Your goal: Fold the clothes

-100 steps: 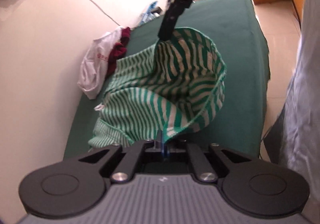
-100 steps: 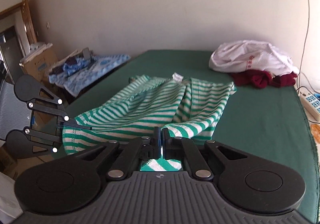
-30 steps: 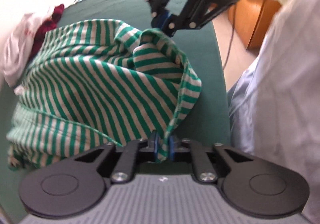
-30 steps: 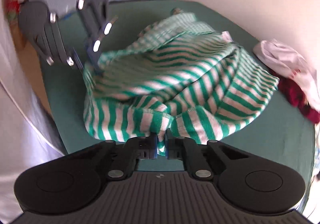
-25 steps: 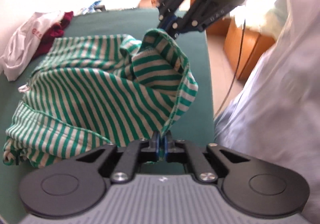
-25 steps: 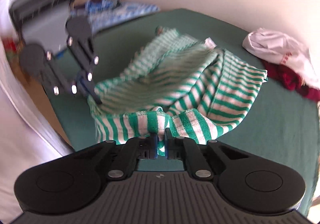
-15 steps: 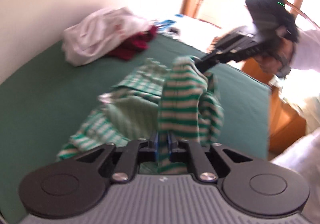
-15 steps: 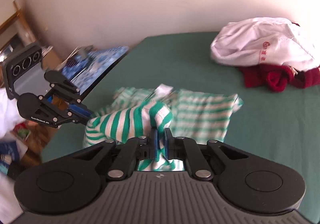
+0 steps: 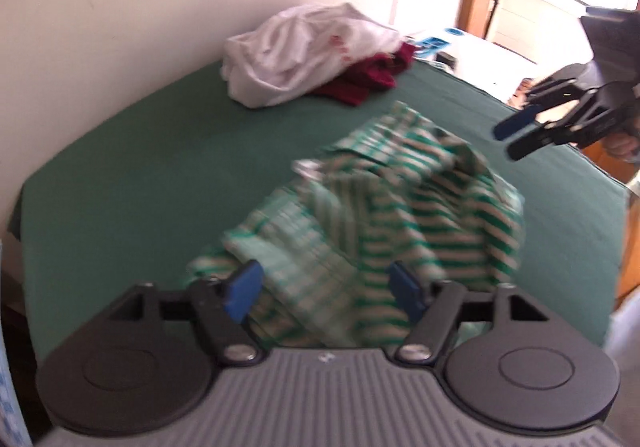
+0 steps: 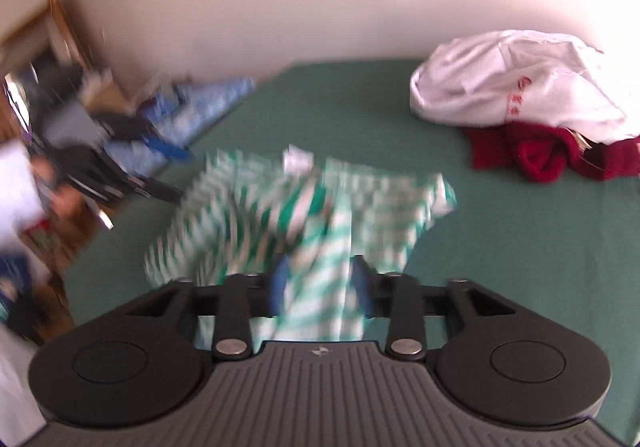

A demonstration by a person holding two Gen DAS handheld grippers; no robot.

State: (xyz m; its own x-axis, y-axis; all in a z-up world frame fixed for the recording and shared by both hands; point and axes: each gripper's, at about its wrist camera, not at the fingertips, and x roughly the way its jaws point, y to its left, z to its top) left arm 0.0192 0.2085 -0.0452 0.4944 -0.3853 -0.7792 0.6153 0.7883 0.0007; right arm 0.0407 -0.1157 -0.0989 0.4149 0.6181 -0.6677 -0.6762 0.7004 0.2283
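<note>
Left gripper: jaws opening, spread wide, striped cloth between pads, unpinched.
Right gripper: jaws opening, cloth loose between them.
Striped garment: crumpled on green bed cover.

A green-and-white striped garment is lying crumpled in a loose, blurred heap across the lower middle of both views, its small white tag showing at the heap's top edge

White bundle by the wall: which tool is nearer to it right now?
Right, as far as two views show. The right tool, opening over the striped garment, has the white bundle ahead to its right. The left tool, also opening, sits at the garment's opposite side.
</note>
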